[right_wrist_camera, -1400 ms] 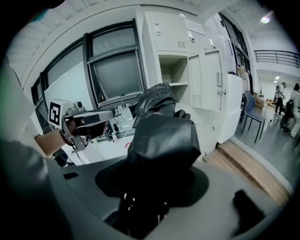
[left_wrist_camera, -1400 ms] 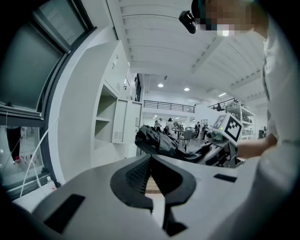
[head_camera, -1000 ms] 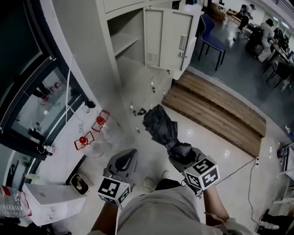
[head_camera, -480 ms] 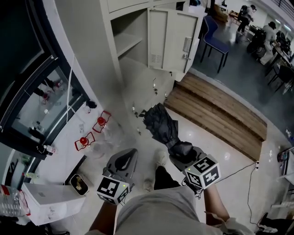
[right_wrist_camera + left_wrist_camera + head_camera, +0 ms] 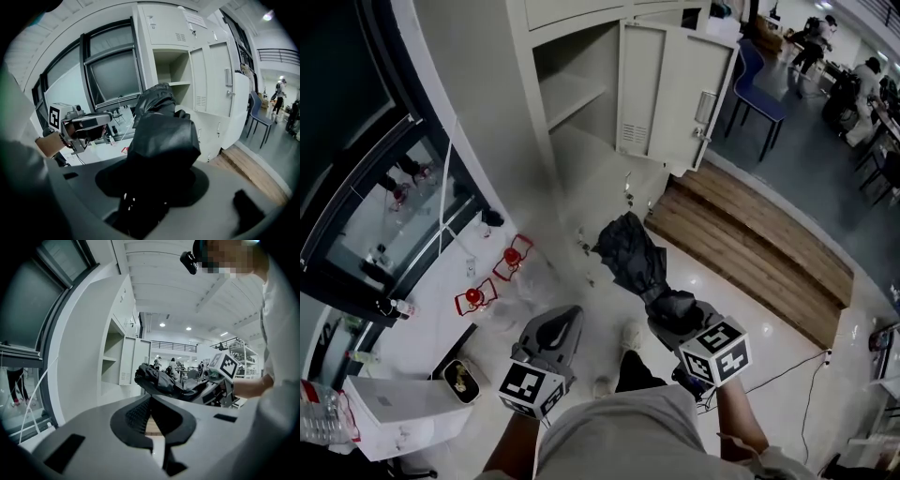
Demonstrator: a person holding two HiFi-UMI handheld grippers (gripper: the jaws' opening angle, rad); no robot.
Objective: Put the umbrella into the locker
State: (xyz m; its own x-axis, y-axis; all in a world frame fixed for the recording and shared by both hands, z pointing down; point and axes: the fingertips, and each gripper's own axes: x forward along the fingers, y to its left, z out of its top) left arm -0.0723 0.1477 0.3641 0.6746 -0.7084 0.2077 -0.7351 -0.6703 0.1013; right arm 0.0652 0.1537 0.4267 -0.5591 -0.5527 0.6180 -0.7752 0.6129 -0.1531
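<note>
- The right claw [image 5: 668,307] is clamped on one end of a folded black fabric umbrella [image 5: 630,261], which juts forward above the glossy pale floor [image 5: 750,314].
- The left claw [image 5: 557,330] has its jaws together and holds nothing.
- The cream metal locker [image 5: 572,89] stands open, well apart from the umbrella.

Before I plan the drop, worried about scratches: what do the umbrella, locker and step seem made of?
Umbrella: black fabric, matte, by its crumpled folds. Locker: likely painted sheet metal, pale and smooth, with vent slots in its door. Step: wood planks, brown with visible seams.
</note>
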